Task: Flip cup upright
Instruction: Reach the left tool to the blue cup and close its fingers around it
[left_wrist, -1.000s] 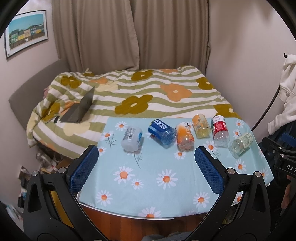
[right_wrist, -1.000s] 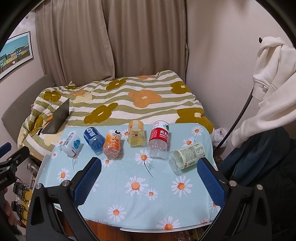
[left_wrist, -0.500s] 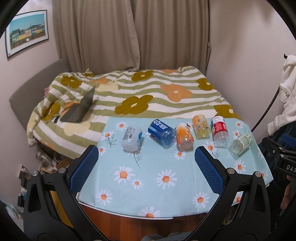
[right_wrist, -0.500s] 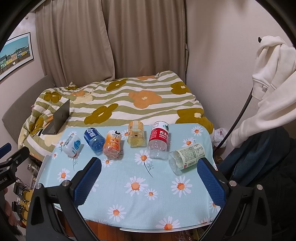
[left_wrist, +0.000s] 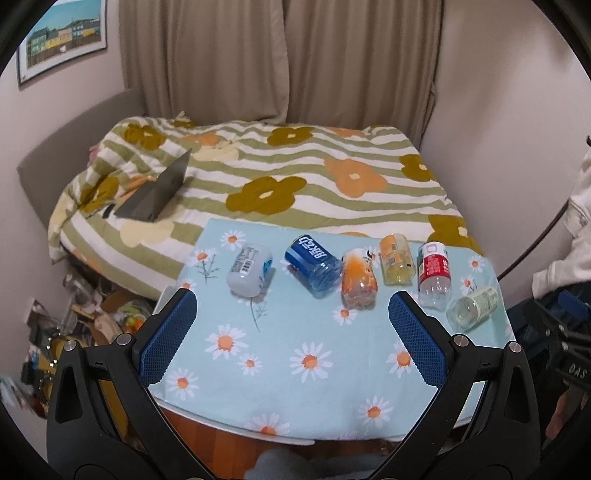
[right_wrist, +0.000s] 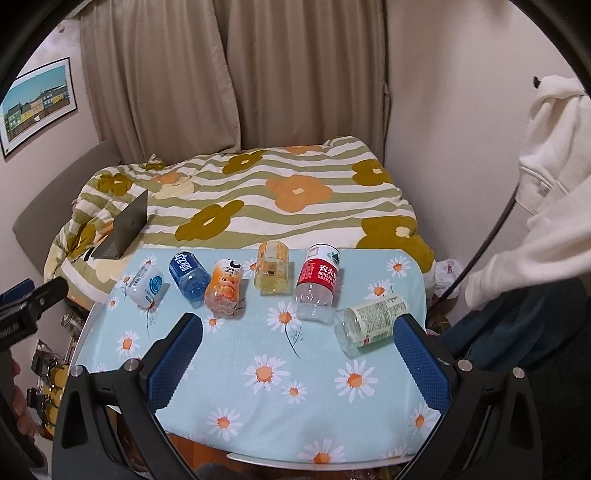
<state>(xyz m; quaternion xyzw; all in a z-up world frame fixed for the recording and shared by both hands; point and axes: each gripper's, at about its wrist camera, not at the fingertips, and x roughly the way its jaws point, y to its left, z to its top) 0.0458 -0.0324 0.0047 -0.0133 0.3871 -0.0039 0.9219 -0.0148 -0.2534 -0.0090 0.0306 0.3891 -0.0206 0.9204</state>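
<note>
Two grippers: the left gripper (left_wrist: 291, 332) and the right gripper (right_wrist: 297, 354) both hang above the near edge of the table (right_wrist: 258, 458), well short of the row.
Fingers: each pair of blue-padded fingers (left_wrist: 168, 338) is spread wide with nothing between; the right fingers (right_wrist: 421, 363) stand the same.
Cups: six cut-bottle cups lie on their sides in a row across the far half of the daisy cloth (left_wrist: 295, 332).
Left end: a white cup (left_wrist: 249, 269), then a blue cup (left_wrist: 312, 262) just beside an orange cup (left_wrist: 359, 278).
Right end: a yellow cup (right_wrist: 272, 267), a red-labelled cup (right_wrist: 317, 282), and nearest the right gripper a green-labelled cup (right_wrist: 373, 321), close to the table's right edge.
Progress: by my reading, none is upright yet and none is gripped.
Risk, rolling: a round cup on its side may roll from a one-sided touch; the green-labelled one could go off the right edge.
Risk, neighbours: blue and orange sit so close that wide fingers may knock one while closing on the other.
Risk, crushing: thin clear plastic may buckle and slip during the turn.
Beyond: a flowered striped bed (left_wrist: 295, 177) with a laptop (left_wrist: 159, 195).
</note>
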